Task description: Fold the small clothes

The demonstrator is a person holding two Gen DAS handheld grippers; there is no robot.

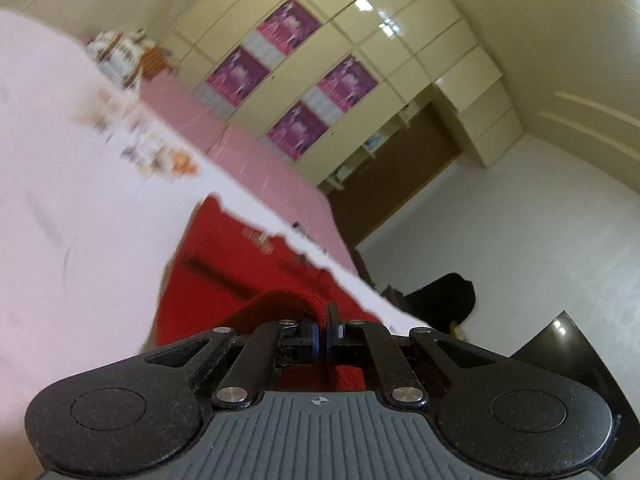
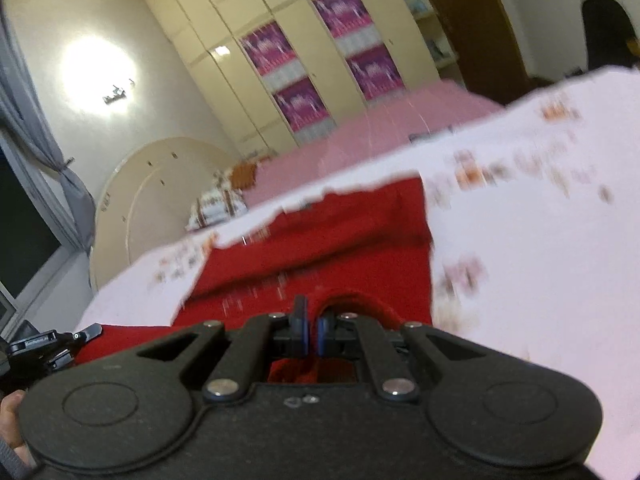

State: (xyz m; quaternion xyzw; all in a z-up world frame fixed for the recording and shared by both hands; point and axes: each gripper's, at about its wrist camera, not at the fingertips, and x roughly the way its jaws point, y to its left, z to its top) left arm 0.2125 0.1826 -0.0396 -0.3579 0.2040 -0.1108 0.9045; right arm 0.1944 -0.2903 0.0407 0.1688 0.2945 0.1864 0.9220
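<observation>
Both tools, left tool point(image 1: 323, 330) and right tool point(image 2: 308, 326), are clenched on the near hem of a red garment point(image 2: 320, 224) on the bed point(image 2: 520, 240), apparently mid-fold; next, carry the hem toward the bed's far edge.

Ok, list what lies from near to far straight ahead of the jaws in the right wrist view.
Right gripper shut on the red knitted garment → white printed bedsheet → pink bed cover → cream wardrobe doors with purple posters.
</observation>
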